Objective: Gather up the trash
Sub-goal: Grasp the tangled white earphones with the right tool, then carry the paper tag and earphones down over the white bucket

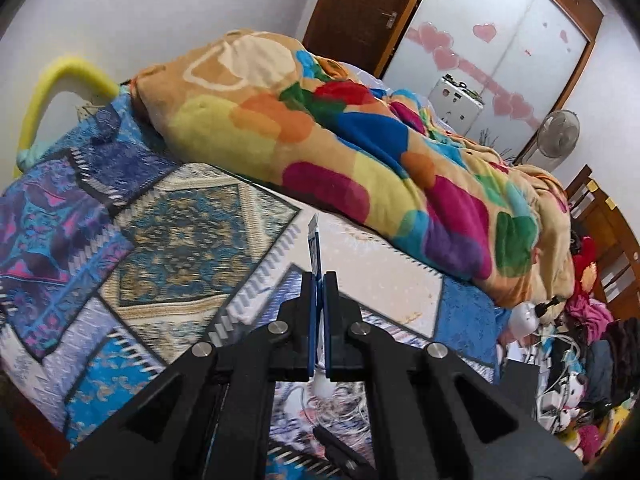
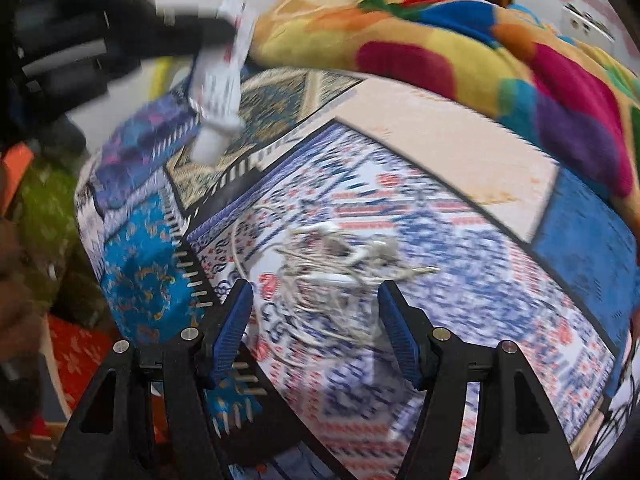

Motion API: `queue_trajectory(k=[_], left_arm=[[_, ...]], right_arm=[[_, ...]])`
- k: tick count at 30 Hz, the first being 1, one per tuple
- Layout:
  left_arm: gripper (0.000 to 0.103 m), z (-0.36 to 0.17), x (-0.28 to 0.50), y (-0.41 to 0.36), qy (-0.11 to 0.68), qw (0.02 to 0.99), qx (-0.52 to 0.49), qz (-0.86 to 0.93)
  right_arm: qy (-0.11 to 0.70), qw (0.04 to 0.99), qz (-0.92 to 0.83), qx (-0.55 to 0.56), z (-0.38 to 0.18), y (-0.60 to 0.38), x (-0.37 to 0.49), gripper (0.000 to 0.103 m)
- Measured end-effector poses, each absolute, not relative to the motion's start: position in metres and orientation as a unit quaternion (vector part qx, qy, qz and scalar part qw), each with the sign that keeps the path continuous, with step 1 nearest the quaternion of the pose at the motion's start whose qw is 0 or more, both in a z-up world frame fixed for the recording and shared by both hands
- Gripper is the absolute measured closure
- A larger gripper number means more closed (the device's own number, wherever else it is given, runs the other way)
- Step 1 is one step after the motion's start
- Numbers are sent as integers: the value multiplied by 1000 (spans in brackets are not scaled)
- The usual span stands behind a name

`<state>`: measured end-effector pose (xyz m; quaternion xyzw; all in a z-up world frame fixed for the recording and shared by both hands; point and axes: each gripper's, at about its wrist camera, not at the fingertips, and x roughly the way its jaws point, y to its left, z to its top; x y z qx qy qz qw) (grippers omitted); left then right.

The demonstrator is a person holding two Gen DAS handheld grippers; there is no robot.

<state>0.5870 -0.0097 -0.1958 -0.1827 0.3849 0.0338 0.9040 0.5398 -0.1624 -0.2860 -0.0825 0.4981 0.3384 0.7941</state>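
Observation:
My left gripper (image 1: 319, 280) is shut on a flattened white tube (image 1: 314, 246), seen edge-on between the blue pads and held above the bed. In the right wrist view the same tube (image 2: 220, 92) hangs cap down from the left gripper (image 2: 224, 32) at the upper left, blurred by motion. My right gripper (image 2: 316, 308) is open and empty, just above a tangle of white cables (image 2: 332, 268) lying on the patterned bedspread (image 2: 440, 280).
A heaped multicoloured blanket (image 1: 360, 152) covers the far side of the bed. A yellow padded rail (image 1: 60, 80) stands at the bed's left end. A fan (image 1: 556, 132), a wooden door (image 1: 352, 8) and piled clothes and toys (image 1: 584, 360) lie to the right.

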Motion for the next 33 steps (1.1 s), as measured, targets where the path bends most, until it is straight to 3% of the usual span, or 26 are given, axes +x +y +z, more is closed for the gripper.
queue_trajectory(k=[5,11,14,16,18,24,33], left_arm=[[101,-200,563,12,400,901,-159,59],[101,-219,534,35,427,888,-147,89],[101,-224,520,45,433,883,-151,100],[101,-225,507,52,434,881,-155,107],[101,-225,495,57,436,878,-159,113],[101,-215,459,74,439,874,-164,130],[101,-178,384,109,420,876,-176,159]], right_arm=[[465,825,278,-161,-295,-146,535,42],[461,838,257,-138,-293,-159,546,41],[458,844,244,-135,-291,-162,550,60],[470,838,253,-117,-288,-167,555,81],[487,827,264,-93,-287,-169,559,91],[492,822,279,-69,-259,-165,539,96],[436,833,329,-82,-173,-117,468,96]])
